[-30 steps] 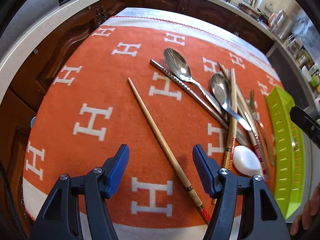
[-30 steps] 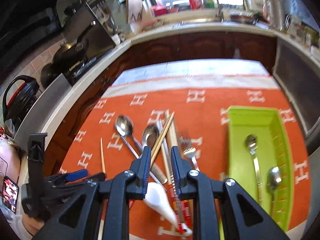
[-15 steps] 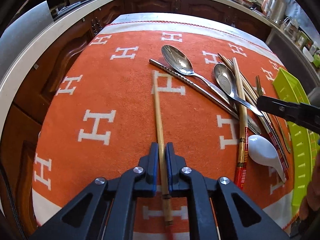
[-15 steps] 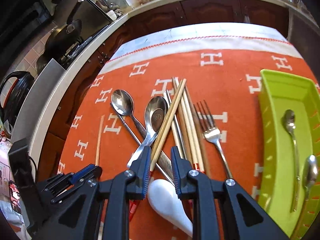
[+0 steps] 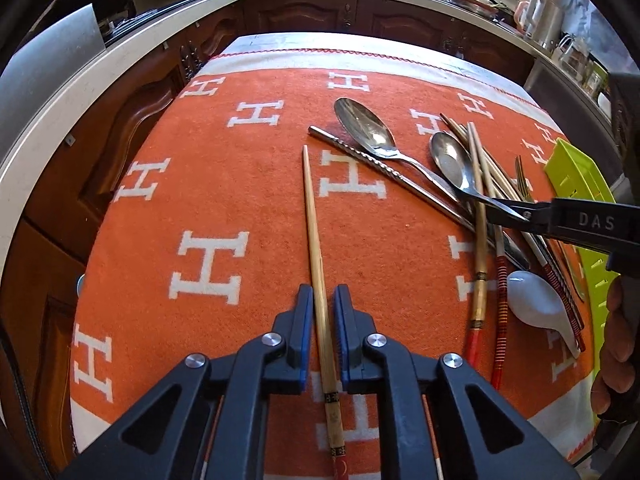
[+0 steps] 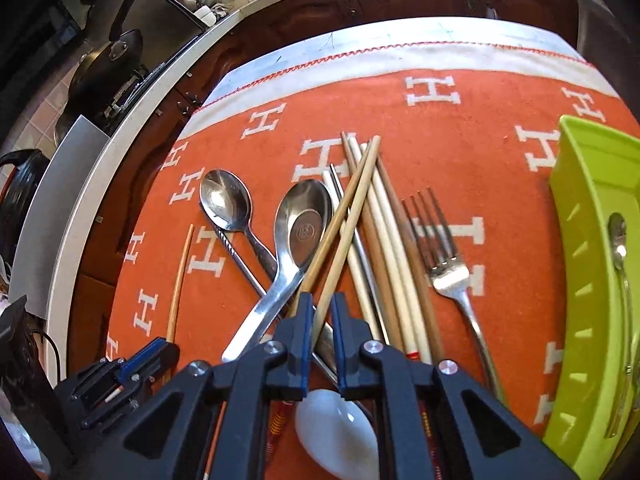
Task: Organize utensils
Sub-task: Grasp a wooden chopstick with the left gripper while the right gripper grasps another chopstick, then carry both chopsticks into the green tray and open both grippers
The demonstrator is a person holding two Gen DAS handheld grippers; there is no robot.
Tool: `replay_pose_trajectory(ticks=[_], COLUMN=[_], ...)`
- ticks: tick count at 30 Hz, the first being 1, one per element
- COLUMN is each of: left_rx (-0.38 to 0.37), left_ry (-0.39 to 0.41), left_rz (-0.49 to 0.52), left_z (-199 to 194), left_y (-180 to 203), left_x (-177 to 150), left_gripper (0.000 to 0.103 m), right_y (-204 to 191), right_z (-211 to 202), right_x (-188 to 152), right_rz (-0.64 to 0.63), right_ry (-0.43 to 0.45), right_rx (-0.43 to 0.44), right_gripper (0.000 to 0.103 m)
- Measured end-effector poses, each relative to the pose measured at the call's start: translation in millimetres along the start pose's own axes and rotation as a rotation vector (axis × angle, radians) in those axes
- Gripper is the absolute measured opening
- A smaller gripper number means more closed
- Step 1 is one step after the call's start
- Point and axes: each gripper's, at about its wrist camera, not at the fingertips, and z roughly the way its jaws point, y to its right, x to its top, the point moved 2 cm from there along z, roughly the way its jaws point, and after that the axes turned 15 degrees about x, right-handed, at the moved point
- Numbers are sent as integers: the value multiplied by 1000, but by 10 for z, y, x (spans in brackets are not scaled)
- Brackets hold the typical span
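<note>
My left gripper [image 5: 321, 300] is shut on a lone wooden chopstick [image 5: 313, 220] that points away over the orange cloth [image 5: 224, 176]. My right gripper [image 6: 320, 308] is shut on a wooden chopstick [image 6: 352, 208] that lies across the utensil pile; it shows from the side in the left wrist view [image 5: 516, 210]. The pile holds two steel spoons [image 6: 226, 200] [image 6: 304, 224], a twisted metal chopstick [image 5: 384, 166], several chopsticks [image 6: 392, 248], a fork [image 6: 444, 256] and a white ceramic spoon [image 6: 340, 432]. A green tray [image 6: 576, 264] at the right holds spoons [image 6: 618, 240].
The orange cloth with white H marks covers the table, its white hem [image 6: 400, 56] at the far edge. Dark wood cabinets and a pale counter [image 5: 80, 92] curve round the left and back. A pan [image 6: 108, 68] sits on the stove at the left.
My left gripper closed on the lone chopstick and turned it straight. My right gripper came down onto the pile, its jaws now round one wooden chopstick.
</note>
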Motion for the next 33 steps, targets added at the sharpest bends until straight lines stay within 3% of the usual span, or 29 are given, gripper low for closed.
replay_pose_trajectory(ticks=[6,11,15,21,28,33], left_rx=[-17,-63,-98,-163,-264,-357], left_ry=[-4,-54,-87,-67,-22,-16], left_rz=[-5,-68,-95,-93,-26,44], left_z=[-1,31,-6,-291,-768,-1049], left_y=[-24,-124,-136,-37,330,861], left_x=[6,28,29,121,361,547], left_gripper=[6,4,4,4,4,4], right_y=[8,73,87,153,282,377], right_z=[46,-9,-170,-540,-1073,-1492], right_x=[29,36,15,-65,-182,-288], right_rz=[24,79,96,136,166,154], right_ry=[3,0,17,71,157,209], right_rx=[17,45,62,91,126,103], right_gripper=[8,6,6,6,6,6])
